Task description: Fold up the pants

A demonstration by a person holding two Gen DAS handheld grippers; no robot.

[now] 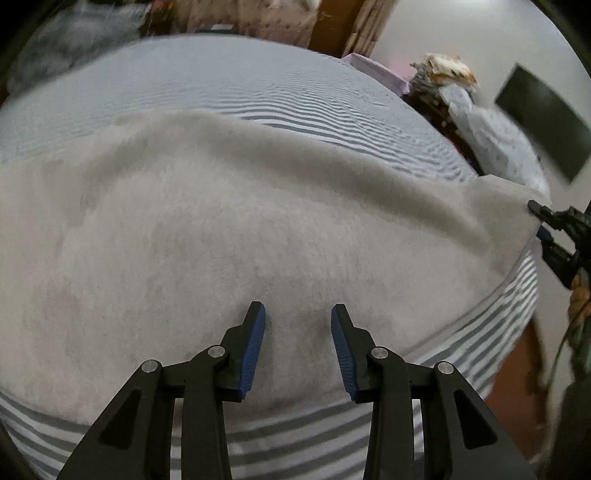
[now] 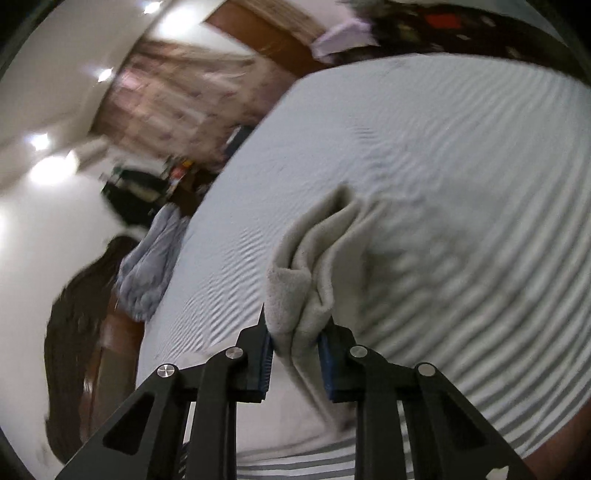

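Pale grey fleecy fabric pants [image 1: 229,206] lie spread across a bed covered in a grey-and-white striped sheet [image 1: 258,85], reaching to the near edge of the mattress.

Right wrist view: a bunched, folded corner of the pants [image 2: 317,258] stands up off the sheet in several layers. The right gripper [image 2: 295,343] has that bunch between its blue ribbed pads [image 2: 264,354]; both pads press on the cloth, so it is grasping the pants.

Left wrist view: the left gripper [image 1: 298,332] hangs over the flat middle of the pants, jaws parted, released; cloth shows under the gap and nothing is pinched. Whether the fingertips touch the fabric cannot be told. The right gripper [image 1: 543,225] shows at the right edge, at the corner of the pants.

Background: floral curtain [image 2: 177,96], brown wooden frame [image 1: 340,26], dark rectangular panel [image 1: 543,122] on a white wall. Motion blur throughout.
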